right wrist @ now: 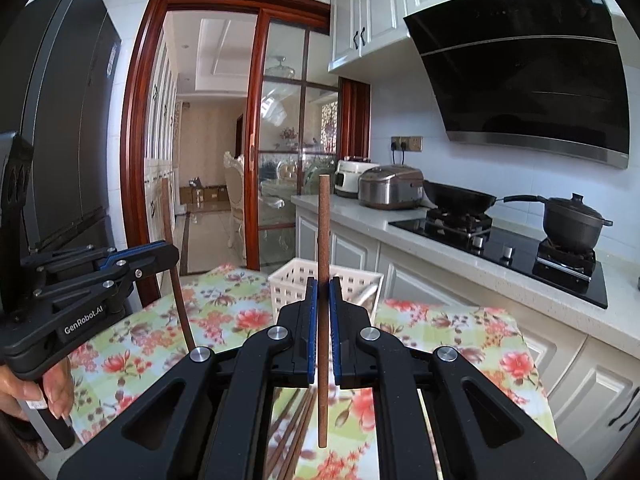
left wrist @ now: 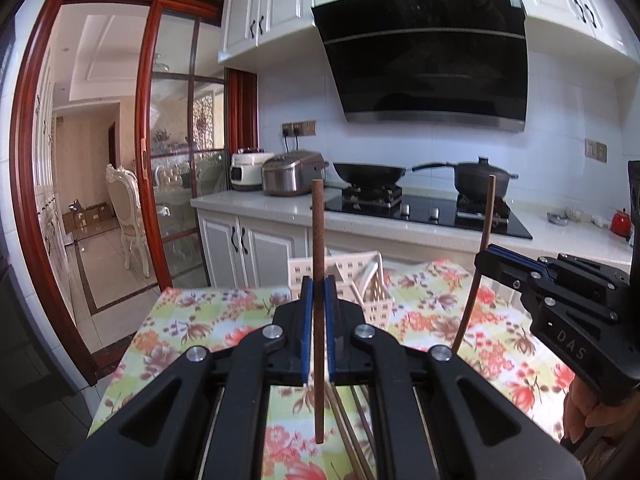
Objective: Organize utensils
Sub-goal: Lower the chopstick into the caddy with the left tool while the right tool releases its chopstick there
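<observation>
My left tool (left wrist: 319,280) is clamped tight on one brown chopstick (left wrist: 319,240); the stick stands nearly upright between the blue pads, its top well above the fingertips and its lower end hanging below the jaws; my right tool (right wrist: 323,282) grips a second chopstick (right wrist: 323,232) the same way — upright, pinched about midway along its length. Each tool shows in the other's view: the right tool (left wrist: 520,276) off to the right with its stick leaning slightly, the left tool (right wrist: 140,258) off to the left, a hand (right wrist: 44,388) wrapped round its handle.

Under both tools lie more loose chopsticks (right wrist: 296,432) on the flowered cloth of the tabletop (left wrist: 208,320); they lie in a rough bundle, close together. Just beyond the fingertips stands a white slotted utensil basket (left wrist: 372,284) on the same cloth — something pale rests inside it, though I cannot tell what.

Farther out runs the kitchen counter (left wrist: 260,206) with a rice cooker (left wrist: 292,174), a wok (left wrist: 368,172) and a lidded pot (left wrist: 482,176) on the black hob; a black range hood (left wrist: 428,60) hangs above.
</observation>
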Available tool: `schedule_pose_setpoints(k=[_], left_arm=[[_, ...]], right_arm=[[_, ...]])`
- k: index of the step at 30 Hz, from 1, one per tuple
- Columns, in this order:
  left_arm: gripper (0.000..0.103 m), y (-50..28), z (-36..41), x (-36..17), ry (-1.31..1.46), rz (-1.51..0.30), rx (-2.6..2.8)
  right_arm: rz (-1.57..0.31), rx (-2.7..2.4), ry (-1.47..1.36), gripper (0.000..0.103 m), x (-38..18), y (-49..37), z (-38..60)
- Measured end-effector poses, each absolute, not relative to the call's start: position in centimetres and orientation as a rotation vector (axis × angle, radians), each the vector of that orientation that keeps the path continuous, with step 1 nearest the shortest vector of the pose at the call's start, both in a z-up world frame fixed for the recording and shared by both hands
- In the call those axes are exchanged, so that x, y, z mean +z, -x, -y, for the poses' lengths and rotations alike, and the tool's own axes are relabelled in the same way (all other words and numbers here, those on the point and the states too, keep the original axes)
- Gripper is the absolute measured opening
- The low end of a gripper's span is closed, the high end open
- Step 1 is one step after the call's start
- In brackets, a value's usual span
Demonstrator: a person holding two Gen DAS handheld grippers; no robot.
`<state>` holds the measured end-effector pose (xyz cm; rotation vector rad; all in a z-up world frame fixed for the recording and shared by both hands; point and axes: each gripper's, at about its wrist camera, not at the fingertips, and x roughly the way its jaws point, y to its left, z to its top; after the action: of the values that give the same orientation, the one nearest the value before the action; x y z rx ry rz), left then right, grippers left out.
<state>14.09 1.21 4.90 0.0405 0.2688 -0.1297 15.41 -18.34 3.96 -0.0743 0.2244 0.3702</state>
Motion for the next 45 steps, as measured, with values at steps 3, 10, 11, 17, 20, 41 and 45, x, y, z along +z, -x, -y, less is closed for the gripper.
schedule_pose_setpoints(k=[3, 10, 11, 17, 20, 41, 45], left_arm=[[0.006, -14.7, -1.4, 5.6, -0.021, -0.235, -0.132], [0.006, -17.3, -0.4, 8.8, -0.029, -0.17, -0.165], [0.006, -17.9, -0.3, 9.6, -0.028, -0.161, -0.171], [0.006, -21.9, 0.4, 14.0, -0.032, -0.111, -0.189], [0.006, -24.5, 0.7, 15.5, -0.028, -0.104, -0.2], [0.006, -39.2, -1.6, 4.7, 0.084, -0.521, -0.189], [0.019, -39.6, -2.9, 3.6, 0.103, -0.54, -0.16]], right_arm=[[-0.196, 0.375, 0.052, 0.007, 4.7, -16.2, 18.4], [-0.161, 0.39, 0.035, 0.007, 7.2, -20.1, 17.6], [-0.156, 0.39, 0.032, 0.007, 7.5, -20.5, 17.5], [-0.136, 0.385, 0.022, 0.007, 10.1, -24.8, 17.1], [-0.136, 0.377, 0.027, 0.007, 10.6, -26.8, 16.8], [-0.49, 0.358, 0.057, 0.007, 2.6, -37.3, 15.6], [-0.518, 0.363, 0.035, 0.019, 1.8, -38.4, 15.6]])
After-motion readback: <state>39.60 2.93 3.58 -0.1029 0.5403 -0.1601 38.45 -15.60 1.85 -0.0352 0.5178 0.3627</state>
